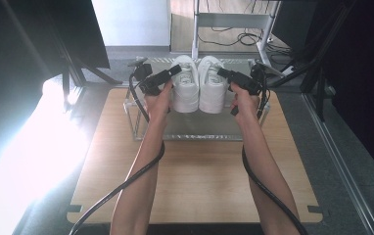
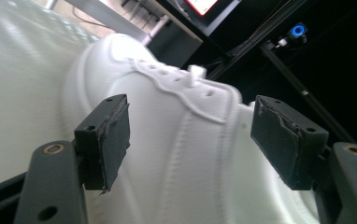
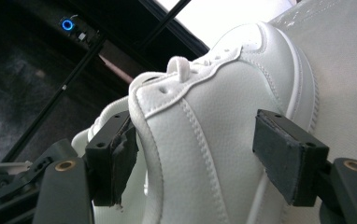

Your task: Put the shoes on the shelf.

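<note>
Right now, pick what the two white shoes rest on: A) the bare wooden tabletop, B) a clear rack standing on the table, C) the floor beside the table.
B: the white shoes stand side by side on the clear rack, raised above the wooden table.

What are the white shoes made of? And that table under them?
The shoes look like smooth white leather or a faux kind: faint grain, stitched seams and punched lace holes show in the left gripper view. Real or fake, I cannot tell. The table looks like light wood or a wood-look board, with pale streaky grain and a matte top.
</note>
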`<state>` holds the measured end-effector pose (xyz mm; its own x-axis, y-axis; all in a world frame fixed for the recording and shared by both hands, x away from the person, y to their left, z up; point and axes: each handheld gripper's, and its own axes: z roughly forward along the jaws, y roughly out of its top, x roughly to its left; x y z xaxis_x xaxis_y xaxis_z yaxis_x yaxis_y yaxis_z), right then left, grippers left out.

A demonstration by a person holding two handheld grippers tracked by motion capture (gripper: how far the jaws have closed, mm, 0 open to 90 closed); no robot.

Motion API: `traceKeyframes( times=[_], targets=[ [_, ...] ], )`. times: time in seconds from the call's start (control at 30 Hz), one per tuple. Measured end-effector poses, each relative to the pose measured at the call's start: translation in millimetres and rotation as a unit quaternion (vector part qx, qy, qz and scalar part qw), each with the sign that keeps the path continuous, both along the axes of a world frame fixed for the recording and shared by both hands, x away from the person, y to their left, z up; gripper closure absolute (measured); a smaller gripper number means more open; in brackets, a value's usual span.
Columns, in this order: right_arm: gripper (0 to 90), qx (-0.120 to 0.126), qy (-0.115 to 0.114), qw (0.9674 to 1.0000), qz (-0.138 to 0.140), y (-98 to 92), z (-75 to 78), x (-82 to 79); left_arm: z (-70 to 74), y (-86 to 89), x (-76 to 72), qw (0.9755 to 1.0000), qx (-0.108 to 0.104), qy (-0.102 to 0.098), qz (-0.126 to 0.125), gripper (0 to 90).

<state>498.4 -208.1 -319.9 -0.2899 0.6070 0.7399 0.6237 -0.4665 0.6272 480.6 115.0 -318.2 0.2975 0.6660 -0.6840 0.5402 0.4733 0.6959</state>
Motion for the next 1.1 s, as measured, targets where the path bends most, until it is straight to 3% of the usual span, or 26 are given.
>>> traceKeyframes(
  times=[0.17,0.37,0.5,0.6,1.1],
  targets=[
    [29.0,0.018,-0.014,0.9997,0.013,-8.3,-2.1,-5.6,-1.9,11.6,-9.0,0.9994,-0.022,-0.013,-0.022,28.2],
    [28.8,0.038,-0.023,0.9985,0.033,-16.2,-2.5,-14.8,1.7,19.8,-22.2,0.999,-0.018,-0.028,-0.032,25.7],
    [27.8,0.035,-0.029,0.9983,0.037,-20.3,-2.3,-19.5,1.0,23.6,-30.1,0.9988,-0.008,-0.035,-0.034,23.9],
    [27.4,0.016,-0.039,0.9985,0.036,-26.5,-1.0,-26.4,-3.1,26.7,-37.5,0.9985,0.001,-0.039,-0.039,22.6],
    [27.1,0.008,-0.067,0.9951,0.073,-42.4,-4.0,-56.0,-11.8,38.3,-70.2,0.9965,0.023,-0.064,-0.049,19.5]
  ],
)
